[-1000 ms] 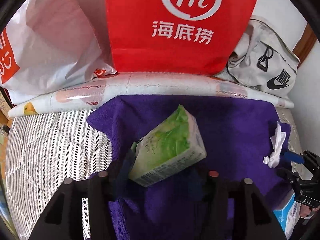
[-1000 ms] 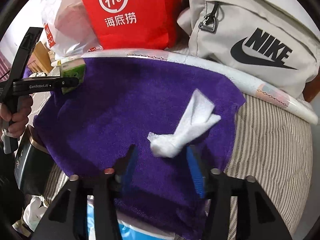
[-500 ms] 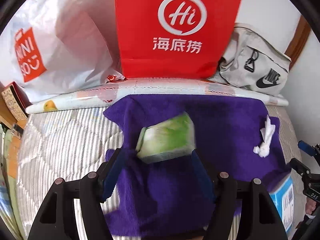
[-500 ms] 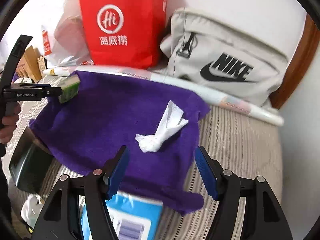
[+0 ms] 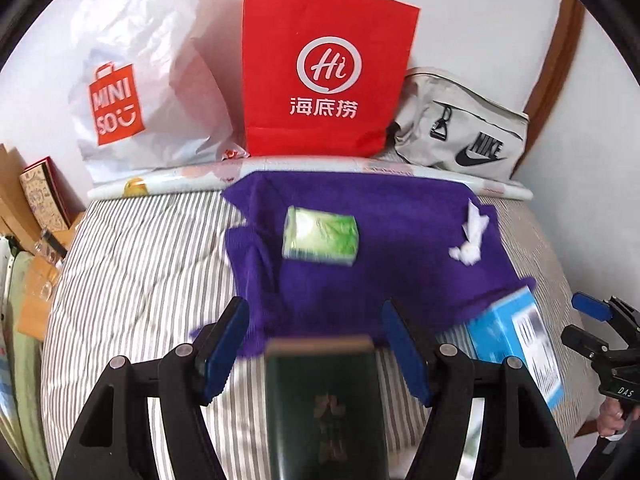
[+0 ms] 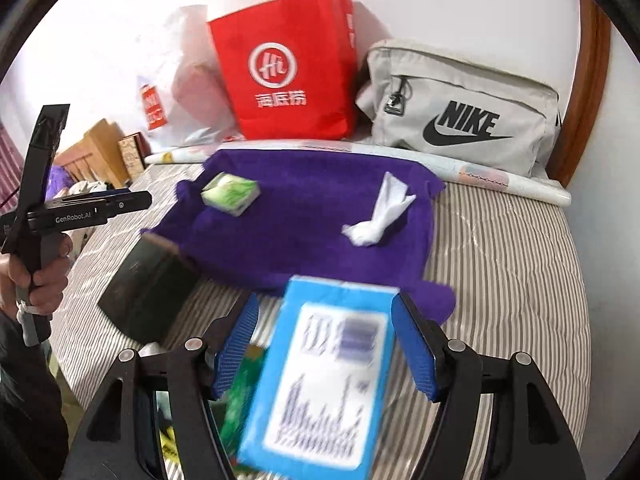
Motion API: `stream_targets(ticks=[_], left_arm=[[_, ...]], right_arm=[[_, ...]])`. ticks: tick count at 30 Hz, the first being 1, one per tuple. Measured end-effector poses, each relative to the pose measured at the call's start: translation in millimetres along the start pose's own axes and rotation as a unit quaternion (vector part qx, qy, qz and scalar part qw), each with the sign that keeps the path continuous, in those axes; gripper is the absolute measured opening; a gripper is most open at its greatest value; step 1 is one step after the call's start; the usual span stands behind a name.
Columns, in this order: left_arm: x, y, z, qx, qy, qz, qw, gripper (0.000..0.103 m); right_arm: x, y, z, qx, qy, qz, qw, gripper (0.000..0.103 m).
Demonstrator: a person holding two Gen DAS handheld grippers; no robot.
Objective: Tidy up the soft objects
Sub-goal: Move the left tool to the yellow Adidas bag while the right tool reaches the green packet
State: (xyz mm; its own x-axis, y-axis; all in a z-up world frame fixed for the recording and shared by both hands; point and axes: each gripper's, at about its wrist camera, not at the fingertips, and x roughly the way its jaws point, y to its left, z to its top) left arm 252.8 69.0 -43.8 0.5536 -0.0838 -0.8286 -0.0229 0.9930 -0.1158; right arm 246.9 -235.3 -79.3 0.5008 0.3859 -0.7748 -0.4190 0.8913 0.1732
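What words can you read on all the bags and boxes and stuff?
"Hi" and "海底捞": red paper bag.
"MINI SO": white plastic bag.
"NIKE": grey bag.
"GenRobot.AI": left gripper body.
"DAS": right gripper body.
Blue tissue pack: print too blurred to read.
Dark green box: gold characters, blurred.
Green tissue pack: nothing readable.

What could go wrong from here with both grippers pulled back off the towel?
1. The blue tissue pack lies between the open jaws of the right gripper, partly over the purple towel edge; closing now could pinch the towel too.
2. The dark green box sits between the open jaws of the left gripper, blocking its path forward.
3. The twisted white tissue is light and loose; tugging the towel would likely shift it.
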Motion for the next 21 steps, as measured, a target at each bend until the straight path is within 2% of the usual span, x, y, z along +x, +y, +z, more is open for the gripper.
stream_targets(ticks=[4,9,13,17,21], left_arm=[[-20,-2,-22,-0.006,-0.003,-0.014,0.9999,0.067],[-38,-2,-53,-0.012,-0.007,-0.026,0.9996,0.067],[-42,-2,-77,-0.012,-0.003,-0.025,0.9996,0.067],[-43,0,-100,-0.016,0.001,-0.039,0.9991,0.067],[-47,0,-123,-0.013,0.001,-0.061,0.9981,0.067]], right_arm=[[-14,19,-21,-0.01,0.001,0.005,1.0,0.069],[-31,41,-54,-0.017,0.006,0.047,0.999,0.069],[-40,59,-87,-0.024,0.007,0.068,0.997,0.069],[-39,77,-118,-0.035,0.01,0.08,0.996,0.069],[-40,91,-134,-0.044,0.009,0.09,0.995,0.069]])
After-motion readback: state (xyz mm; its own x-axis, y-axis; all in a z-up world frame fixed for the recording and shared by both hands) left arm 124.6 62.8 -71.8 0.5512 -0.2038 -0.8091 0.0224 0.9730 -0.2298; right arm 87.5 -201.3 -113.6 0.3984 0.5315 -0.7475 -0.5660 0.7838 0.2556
